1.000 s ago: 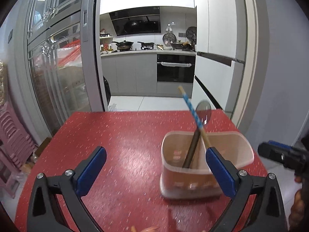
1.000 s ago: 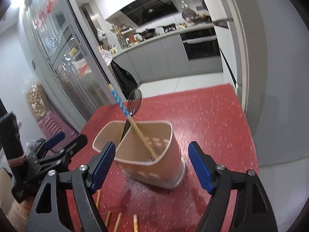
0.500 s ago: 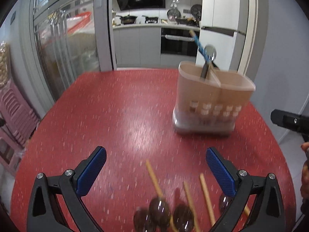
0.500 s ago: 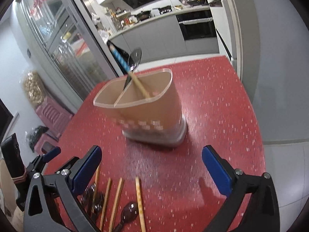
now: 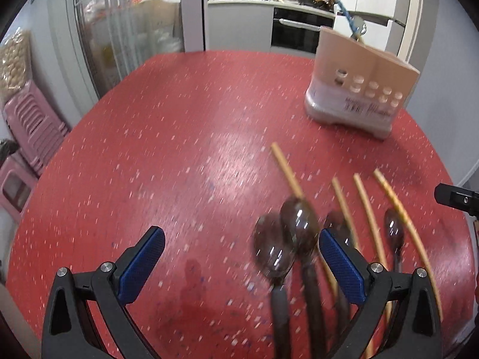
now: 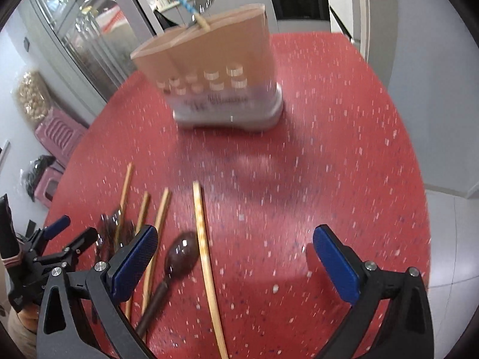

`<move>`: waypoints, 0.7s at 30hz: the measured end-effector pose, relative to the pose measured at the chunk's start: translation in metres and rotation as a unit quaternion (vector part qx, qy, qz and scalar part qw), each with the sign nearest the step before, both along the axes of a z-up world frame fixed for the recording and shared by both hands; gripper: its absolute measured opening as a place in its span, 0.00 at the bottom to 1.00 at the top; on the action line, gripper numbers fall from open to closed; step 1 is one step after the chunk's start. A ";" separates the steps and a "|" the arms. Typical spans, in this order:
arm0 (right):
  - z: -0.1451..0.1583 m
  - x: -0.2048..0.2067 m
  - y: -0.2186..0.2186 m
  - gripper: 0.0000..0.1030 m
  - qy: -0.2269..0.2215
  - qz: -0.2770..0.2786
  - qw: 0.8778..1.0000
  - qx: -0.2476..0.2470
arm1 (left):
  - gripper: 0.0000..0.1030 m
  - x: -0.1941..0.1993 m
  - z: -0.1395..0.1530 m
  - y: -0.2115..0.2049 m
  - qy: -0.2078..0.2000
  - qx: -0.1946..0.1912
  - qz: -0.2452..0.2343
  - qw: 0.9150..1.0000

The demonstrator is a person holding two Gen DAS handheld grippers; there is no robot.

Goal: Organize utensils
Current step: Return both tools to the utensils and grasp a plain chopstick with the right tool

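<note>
Both tools share one build. The left gripper (image 5: pixel 242 266) has black plastic arms with triangular cut-outs, silver round-headed screws at the joints and blue cross-hatched pads (image 5: pixel 140 264) on the fingers. The right gripper (image 6: pixel 236 266) has the same black frame, silver screws and blue textured pads (image 6: pixel 336 264). Left of it, a black upright handle (image 6: pixel 7 233) carries a pale band.

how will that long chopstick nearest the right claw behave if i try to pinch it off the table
The chopstick looks thin, straight and stiff, so it probably won't flop. Lying flat on the smooth red table, it may roll or skid away. It is likely light, tipping if pinched off-centre.
</note>
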State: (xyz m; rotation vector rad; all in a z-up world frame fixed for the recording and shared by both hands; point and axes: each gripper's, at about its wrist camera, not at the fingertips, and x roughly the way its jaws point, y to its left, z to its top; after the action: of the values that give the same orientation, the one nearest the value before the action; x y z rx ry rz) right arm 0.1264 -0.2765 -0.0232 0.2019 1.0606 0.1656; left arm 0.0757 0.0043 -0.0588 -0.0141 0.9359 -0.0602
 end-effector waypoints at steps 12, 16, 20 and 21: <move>-0.015 -0.015 0.009 1.00 0.023 0.009 0.999 -0.026 | 1.00 -0.026 -0.011 0.015 0.016 0.001 0.005 1.000; -0.016 -0.011 0.020 0.99 0.023 0.014 0.999 -0.037 | 1.00 -0.026 -0.015 0.013 0.025 0.002 -0.006 1.000; -0.016 -0.003 0.032 0.90 0.023 0.026 0.998 -0.057 | 1.00 -0.025 -0.022 0.010 0.036 0.007 -0.007 0.999; -0.018 0.000 0.035 0.86 0.025 0.030 0.997 -0.061 | 1.00 -0.023 -0.023 0.008 0.039 0.008 -0.006 0.999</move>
State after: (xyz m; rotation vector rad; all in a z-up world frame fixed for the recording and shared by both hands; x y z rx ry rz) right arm 0.1261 -0.2417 -0.0408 0.0647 1.1235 0.1493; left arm 0.0522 0.0125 -0.0820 0.0031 1.0139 -0.0640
